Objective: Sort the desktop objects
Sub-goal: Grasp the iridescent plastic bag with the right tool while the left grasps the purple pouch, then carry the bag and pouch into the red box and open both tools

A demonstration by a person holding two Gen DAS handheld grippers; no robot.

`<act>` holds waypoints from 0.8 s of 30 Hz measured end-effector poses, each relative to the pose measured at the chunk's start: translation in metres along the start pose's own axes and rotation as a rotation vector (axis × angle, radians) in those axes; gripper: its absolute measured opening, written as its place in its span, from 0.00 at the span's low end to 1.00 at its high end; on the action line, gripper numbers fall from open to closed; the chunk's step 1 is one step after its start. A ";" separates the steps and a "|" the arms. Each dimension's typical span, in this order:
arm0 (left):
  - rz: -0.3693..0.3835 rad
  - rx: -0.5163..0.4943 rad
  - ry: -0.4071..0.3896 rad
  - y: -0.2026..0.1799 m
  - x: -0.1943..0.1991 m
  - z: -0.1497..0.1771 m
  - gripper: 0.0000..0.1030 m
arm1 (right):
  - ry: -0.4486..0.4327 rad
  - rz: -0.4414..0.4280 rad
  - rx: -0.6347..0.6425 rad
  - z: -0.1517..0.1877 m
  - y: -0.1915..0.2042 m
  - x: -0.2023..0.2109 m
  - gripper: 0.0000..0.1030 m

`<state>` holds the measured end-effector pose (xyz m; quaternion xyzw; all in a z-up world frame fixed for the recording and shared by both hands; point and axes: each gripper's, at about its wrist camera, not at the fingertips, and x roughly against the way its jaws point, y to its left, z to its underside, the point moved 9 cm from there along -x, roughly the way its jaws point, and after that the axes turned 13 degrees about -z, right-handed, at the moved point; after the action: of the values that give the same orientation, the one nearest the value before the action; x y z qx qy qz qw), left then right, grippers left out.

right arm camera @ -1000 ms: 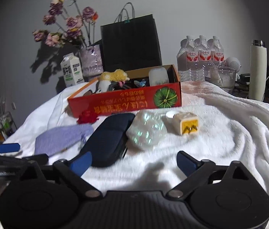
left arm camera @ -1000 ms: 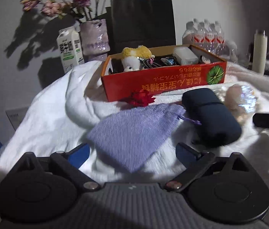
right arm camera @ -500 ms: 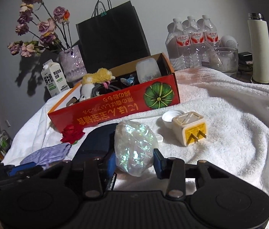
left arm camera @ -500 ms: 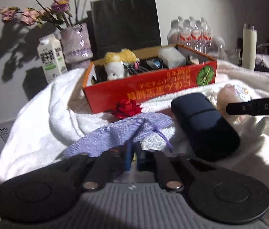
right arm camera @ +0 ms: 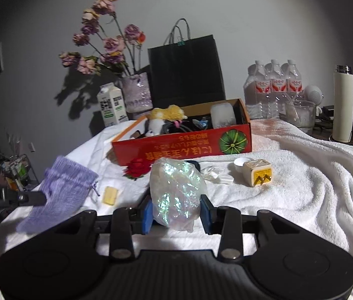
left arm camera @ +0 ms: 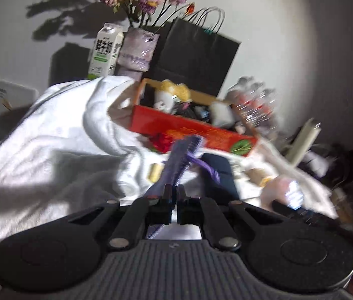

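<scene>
My left gripper is shut on a purple striped drawstring pouch and holds it lifted off the white towel; the pouch also shows in the right wrist view, hanging at the left. My right gripper is shut on an iridescent crinkly plastic bag and holds it raised above the towel. The red cardboard box with several items inside stands behind, also in the left wrist view. A red fabric flower lies in front of the box.
On the towel lie a small yellow block, a cream cube with yellow label, a white cap and a dark blue case. Behind stand a milk carton, flower vase, black paper bag, water bottles and a cream flask.
Both grippers have lifted their loads off the towel. The left one has swung up and tilted with the pouch, uncovering a small yellow block. The right one has risen with the iridescent bag.
</scene>
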<state>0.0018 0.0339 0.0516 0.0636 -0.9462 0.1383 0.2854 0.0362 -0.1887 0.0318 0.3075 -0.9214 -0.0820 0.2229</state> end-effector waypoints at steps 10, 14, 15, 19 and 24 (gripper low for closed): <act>0.038 -0.010 -0.029 -0.022 0.038 0.012 0.04 | -0.018 -0.016 0.040 0.013 0.021 0.049 0.35; 0.044 -0.037 -0.050 -0.028 0.034 -0.003 0.04 | -0.033 -0.010 0.037 0.007 0.017 0.055 0.35; 0.040 -0.053 -0.053 -0.030 0.030 -0.011 0.04 | -0.031 -0.009 0.033 0.005 0.014 0.054 0.35; 0.034 -0.130 -0.068 -0.041 0.006 -0.057 0.04 | -0.018 -0.021 0.038 -0.013 0.003 0.043 0.35; 0.077 -0.073 -0.068 -0.055 -0.035 -0.135 0.04 | -0.041 -0.024 0.080 -0.068 -0.013 0.021 0.35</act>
<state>0.1124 0.0231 0.1528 0.0214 -0.9616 0.1124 0.2496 0.0599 -0.2128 0.0953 0.3255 -0.9245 -0.0542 0.1908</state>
